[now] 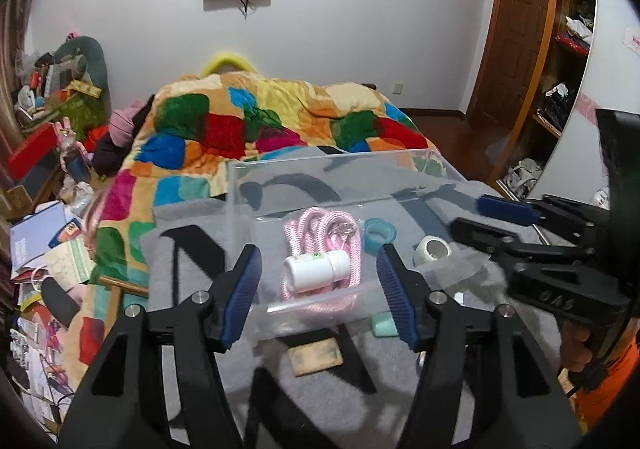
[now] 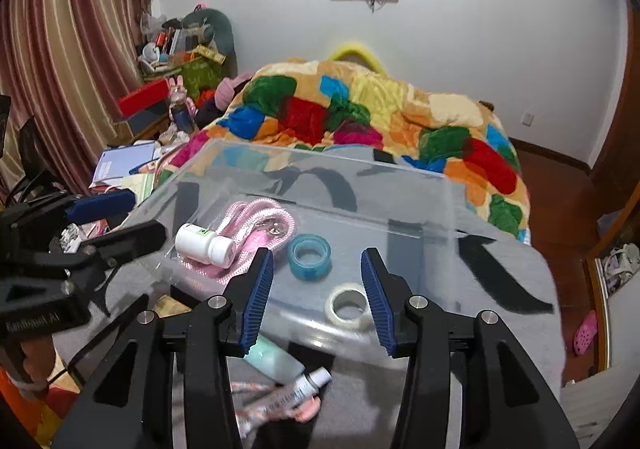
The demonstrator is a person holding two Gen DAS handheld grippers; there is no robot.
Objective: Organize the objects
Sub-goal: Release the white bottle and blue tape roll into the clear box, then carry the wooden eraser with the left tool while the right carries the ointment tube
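Observation:
A clear plastic box (image 1: 240, 217) (image 2: 436, 217) sits on a grey blanket on the bed. Inside it lie a white pill bottle (image 1: 316, 269) (image 2: 204, 243), a bagged pink rope (image 1: 320, 229) (image 2: 260, 221), a blue tape roll (image 1: 378, 233) (image 2: 310, 253) and a whitish tape roll (image 1: 432, 249) (image 2: 348, 307). My left gripper (image 1: 320, 293) is open and empty just in front of the bottle. My right gripper (image 2: 318, 299) is open and empty above the whitish roll. A mint tube (image 2: 272, 359), a white tube (image 2: 292, 393) and a tan card (image 1: 316, 359) lie outside the box.
A colourful patchwork quilt (image 1: 260, 129) covers the far bed. Cluttered books and boxes (image 1: 44, 233) lie left of the bed. A wooden door and shelves (image 1: 560, 69) stand to the right. Each gripper shows at the other view's edge.

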